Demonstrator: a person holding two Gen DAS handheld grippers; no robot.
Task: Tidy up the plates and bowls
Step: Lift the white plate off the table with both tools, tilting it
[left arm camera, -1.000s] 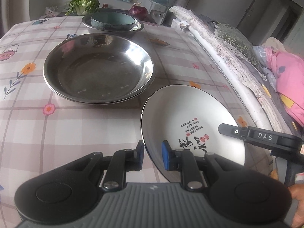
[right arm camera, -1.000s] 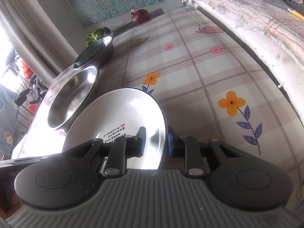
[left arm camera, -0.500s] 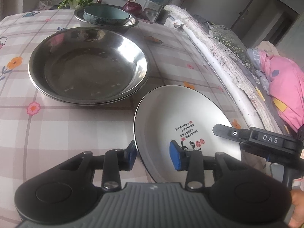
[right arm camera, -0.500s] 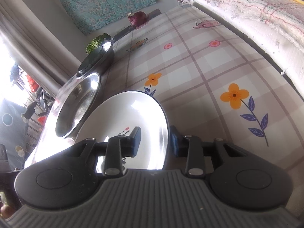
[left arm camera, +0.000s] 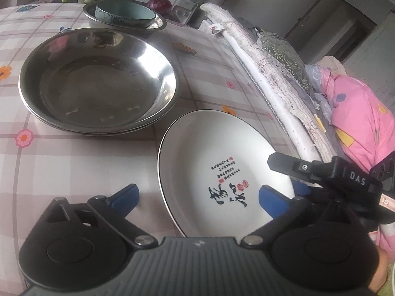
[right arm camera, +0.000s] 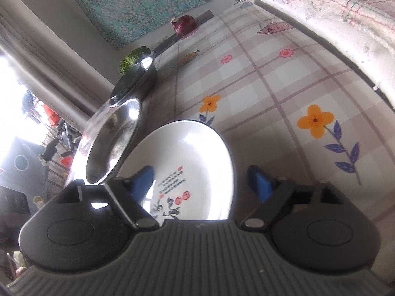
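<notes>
Left wrist view is showing the left claw [left arm camera: 197, 198] gaping wide, its pads straddling the white ceramic plate [left arm camera: 219, 162] lying on the table [left arm camera: 74, 162] just ahead; right claw [right arm camera: 200, 180] likewise spread apart. Glazed, stiff, breakable and slippery, so pinching the rim looks safest

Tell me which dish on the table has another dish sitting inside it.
The far steel basin, behind the large steel basin: a teal bowl sits inside it. The white plate holds nothing.
</notes>
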